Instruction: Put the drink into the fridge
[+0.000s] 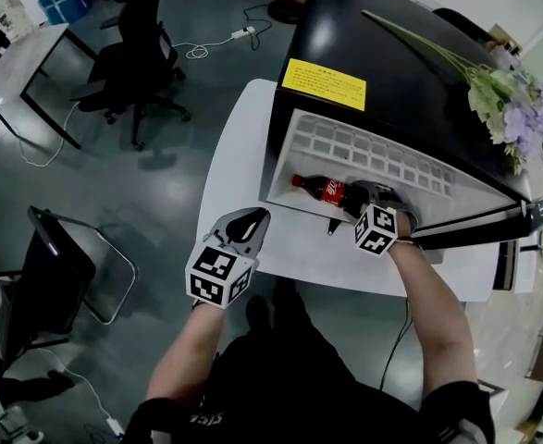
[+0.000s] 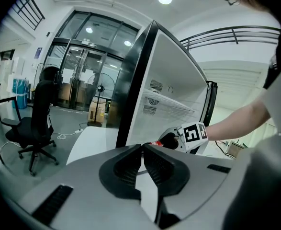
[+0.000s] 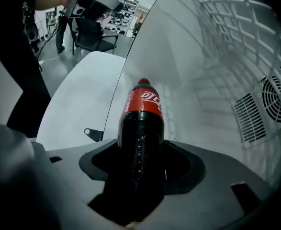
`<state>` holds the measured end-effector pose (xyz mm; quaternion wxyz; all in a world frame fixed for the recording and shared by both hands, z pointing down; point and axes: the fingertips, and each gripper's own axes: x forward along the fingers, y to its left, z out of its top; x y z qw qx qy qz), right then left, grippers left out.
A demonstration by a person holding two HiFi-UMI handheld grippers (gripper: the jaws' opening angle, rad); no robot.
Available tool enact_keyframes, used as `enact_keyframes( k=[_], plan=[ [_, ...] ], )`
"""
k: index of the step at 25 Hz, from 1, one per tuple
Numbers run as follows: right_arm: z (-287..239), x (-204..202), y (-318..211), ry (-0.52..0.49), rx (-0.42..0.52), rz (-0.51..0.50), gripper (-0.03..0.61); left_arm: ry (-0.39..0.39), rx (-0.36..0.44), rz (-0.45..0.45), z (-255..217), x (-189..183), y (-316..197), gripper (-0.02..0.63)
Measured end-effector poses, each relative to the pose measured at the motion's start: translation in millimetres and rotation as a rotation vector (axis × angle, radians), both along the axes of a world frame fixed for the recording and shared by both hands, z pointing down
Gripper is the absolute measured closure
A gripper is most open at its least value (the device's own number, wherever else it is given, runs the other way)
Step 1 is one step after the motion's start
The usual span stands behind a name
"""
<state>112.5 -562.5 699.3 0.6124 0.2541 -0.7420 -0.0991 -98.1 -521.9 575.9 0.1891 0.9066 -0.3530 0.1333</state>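
The drink is a dark cola bottle [image 1: 329, 190] with a red label and cap, held with its cap pointing left inside the open black fridge [image 1: 391, 72]. My right gripper [image 1: 362, 199] is shut on the bottle's lower body. In the right gripper view the bottle [image 3: 142, 123] sticks out between the jaws of the right gripper [image 3: 140, 164] toward the fridge's white inner wall [image 3: 202, 80]. My left gripper [image 1: 252, 221] hangs shut and empty over the table's front edge. In the left gripper view its jaws meet at the left gripper [image 2: 142, 150], with the right gripper [image 2: 185, 135] beyond.
The fridge stands on a white table [image 1: 239, 155], its door [image 1: 530, 215] swung open to the right. A wire shelf [image 3: 236, 28] and fan vent [image 3: 274, 99] line the inside. Artificial flowers [image 1: 507, 95] lie on top. Black office chairs [image 1: 137, 63] stand on the floor to the left.
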Motion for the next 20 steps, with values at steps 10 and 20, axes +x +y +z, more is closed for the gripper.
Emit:
enact_keyframes(
  k=[10, 20],
  plan=[
    [-42, 5, -33, 0.023, 0.189, 0.06, 0.3, 0.001, 0.003, -0.004, -4, -4, 3, 0.583],
    [-81, -44, 40, -0.34, 0.239, 0.206, 0.38, 0.016, 0.029, 0.008, -26, -6, 16, 0.583]
  ],
)
